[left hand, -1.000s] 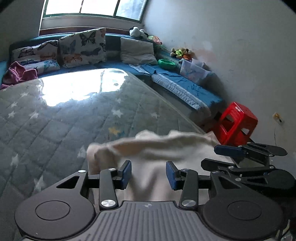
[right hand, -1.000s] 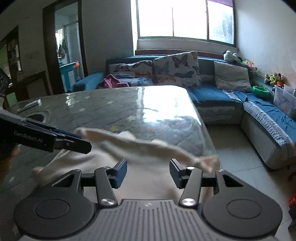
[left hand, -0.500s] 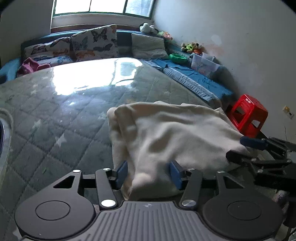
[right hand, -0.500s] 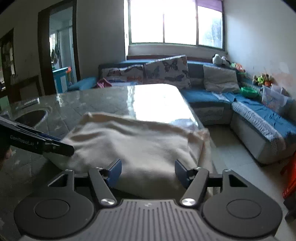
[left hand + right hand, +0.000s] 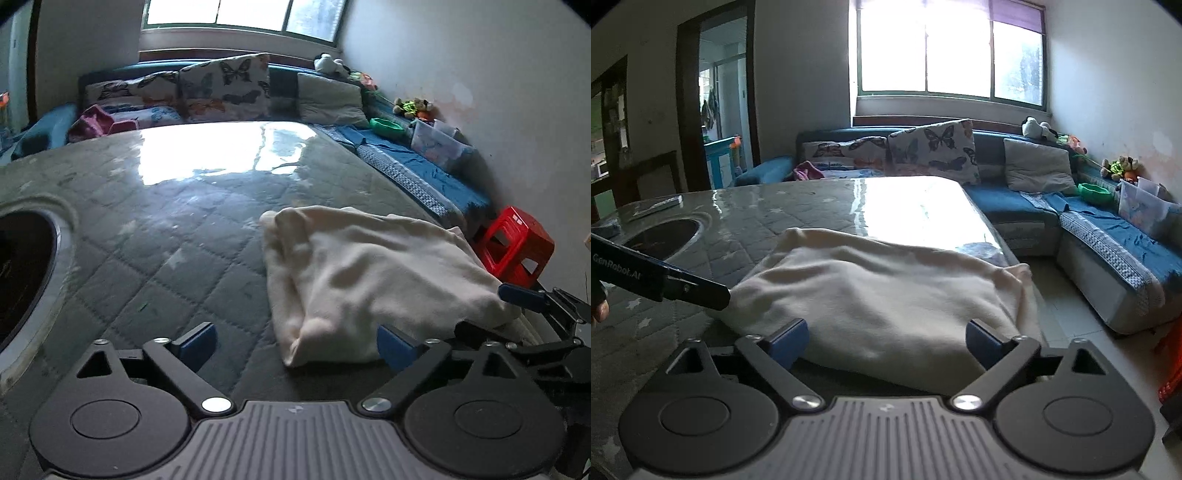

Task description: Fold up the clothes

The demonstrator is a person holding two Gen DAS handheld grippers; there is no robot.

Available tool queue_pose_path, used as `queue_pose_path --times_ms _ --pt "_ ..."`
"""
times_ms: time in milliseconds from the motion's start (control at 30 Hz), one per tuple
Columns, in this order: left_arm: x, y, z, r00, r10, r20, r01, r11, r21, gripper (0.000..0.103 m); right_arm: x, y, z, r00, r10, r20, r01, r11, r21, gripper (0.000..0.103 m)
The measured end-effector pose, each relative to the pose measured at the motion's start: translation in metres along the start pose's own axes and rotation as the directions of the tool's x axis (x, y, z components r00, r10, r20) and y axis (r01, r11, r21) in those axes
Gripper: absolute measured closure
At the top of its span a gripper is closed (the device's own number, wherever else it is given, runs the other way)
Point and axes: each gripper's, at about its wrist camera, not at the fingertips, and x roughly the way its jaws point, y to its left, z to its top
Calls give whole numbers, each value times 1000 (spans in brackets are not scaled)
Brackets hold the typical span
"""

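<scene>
A fold just laid, release step: the cream fleece garment (image 5: pixel 369 273) lies doubled at the quilted grey table's (image 5: pixel 155 236) near right corner, left gripper (image 5: pixel 295 347) and right gripper (image 5: pixel 884 341) freshly spread, nothing pinched; next, seemingly, regrasping an edge.

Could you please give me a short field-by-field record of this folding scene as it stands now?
garment: cream cloth, folded over, lying on the quilted table near its edge
left tool: jaws just opened wide, nothing gripped, cloth corner between them
right tool: jaws just opened wide, released, cloth edge between them
nearby: red stool on the floor
</scene>
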Motion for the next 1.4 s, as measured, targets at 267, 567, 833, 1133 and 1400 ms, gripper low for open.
queue_pose_path --times_ms 267,567,833,1133,1400 --pt "-14 11 -15 1000 26 -1 -26 999 -26 0 -4 22 -1 1000 -4 -3 4 1000 -28 0" --pt "-25 26 -29 999 47 -28 -49 996 -70 0 -6 37 -5 1000 3 -22 -4 999 -36 0" --pt "-36 35 -33 996 87 -24 -89 993 -82 0 -8 47 -5 999 29 -18 -30 999 -37 0" --pt "-39 39 -37 992 118 -40 -121 989 -89 0 -7 59 -4 998 58 -15 -58 997 -44 0" --pt "-43 38 -41 988 149 -49 -153 985 -76 0 -5 65 -5 996 84 -19 -85 996 -34 0"
